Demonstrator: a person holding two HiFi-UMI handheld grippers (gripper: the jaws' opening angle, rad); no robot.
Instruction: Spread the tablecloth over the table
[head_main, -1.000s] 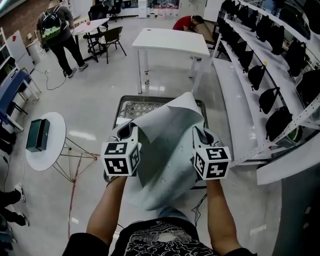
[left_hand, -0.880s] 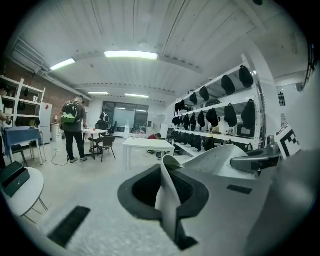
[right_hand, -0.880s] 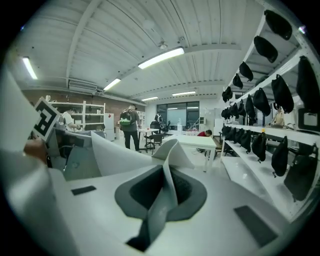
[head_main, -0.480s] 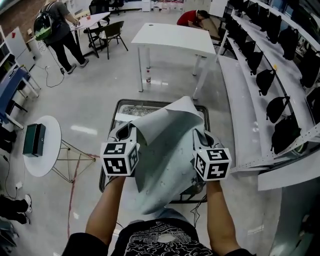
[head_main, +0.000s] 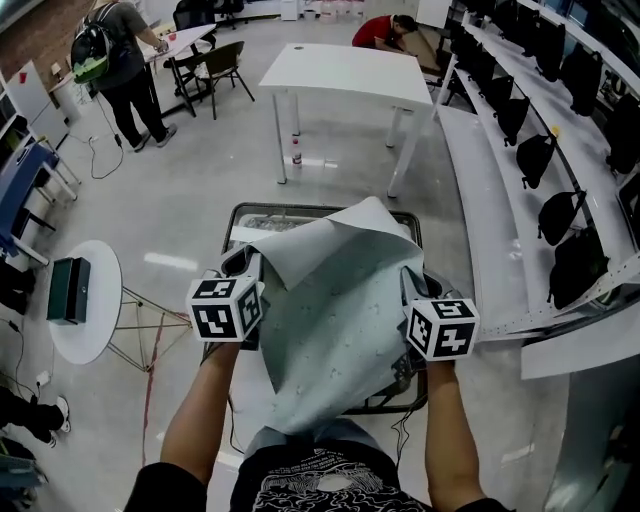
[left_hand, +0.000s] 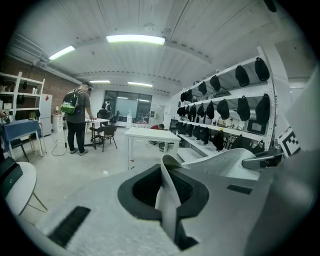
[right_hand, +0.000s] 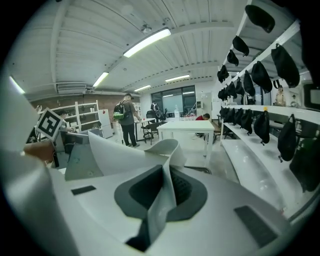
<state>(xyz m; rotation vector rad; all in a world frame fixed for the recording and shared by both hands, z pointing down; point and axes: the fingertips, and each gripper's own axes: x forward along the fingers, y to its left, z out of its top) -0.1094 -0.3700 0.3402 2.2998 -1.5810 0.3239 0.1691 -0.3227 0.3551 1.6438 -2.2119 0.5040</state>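
Both grippers are up with the tablecloth (head_main: 335, 330) slung between them above the cart (head_main: 250, 212). The left gripper (head_main: 245, 268) is clamped on one edge of the cloth, and the right gripper (head_main: 412, 282) is clamped on the other. The far corner curls upward. The white table (head_main: 345, 72) stands well ahead. The cubes (head_main: 441, 328) carry black-and-white square markers, and the shirt print (head_main: 310, 488) is too blurred to read.
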